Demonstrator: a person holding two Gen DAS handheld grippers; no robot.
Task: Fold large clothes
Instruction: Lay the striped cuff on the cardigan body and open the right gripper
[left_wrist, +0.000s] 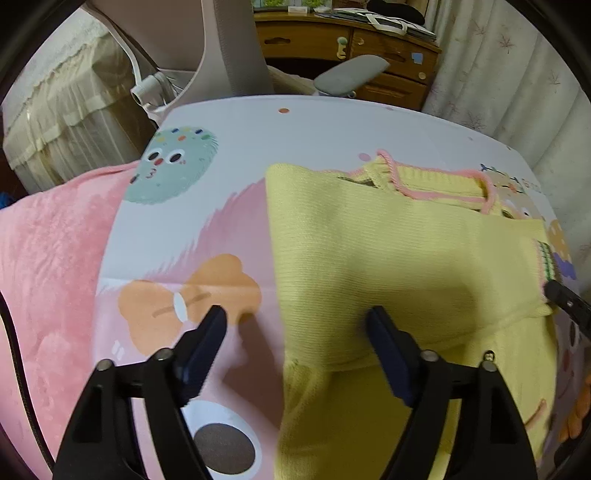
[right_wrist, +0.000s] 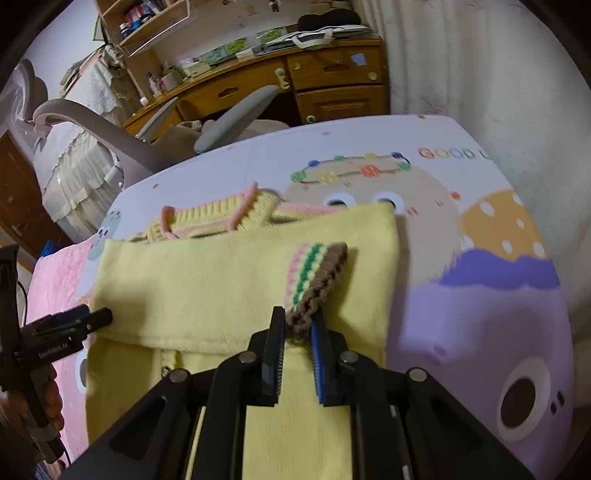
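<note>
A yellow knit sweater (left_wrist: 388, 258) with pink collar trim lies partly folded on a cartoon-print mat (left_wrist: 240, 155). One sleeve is laid across the body. My left gripper (left_wrist: 295, 325) is open over the sweater's left edge, one finger above the mat and one above the sweater. In the right wrist view, the sweater (right_wrist: 221, 280) fills the middle, and my right gripper (right_wrist: 298, 325) is shut on the sleeve's striped brown, green and pink cuff (right_wrist: 314, 280). The left gripper (right_wrist: 88, 321) shows at the sweater's left edge. The right gripper's tip (left_wrist: 565, 299) shows at the left wrist view's right edge.
A pink blanket (left_wrist: 48, 277) lies left of the mat. A grey office chair (right_wrist: 229, 118) and a wooden desk (right_wrist: 325, 85) with drawers stand beyond the mat's far edge. A pale curtain (right_wrist: 480, 74) hangs at the right.
</note>
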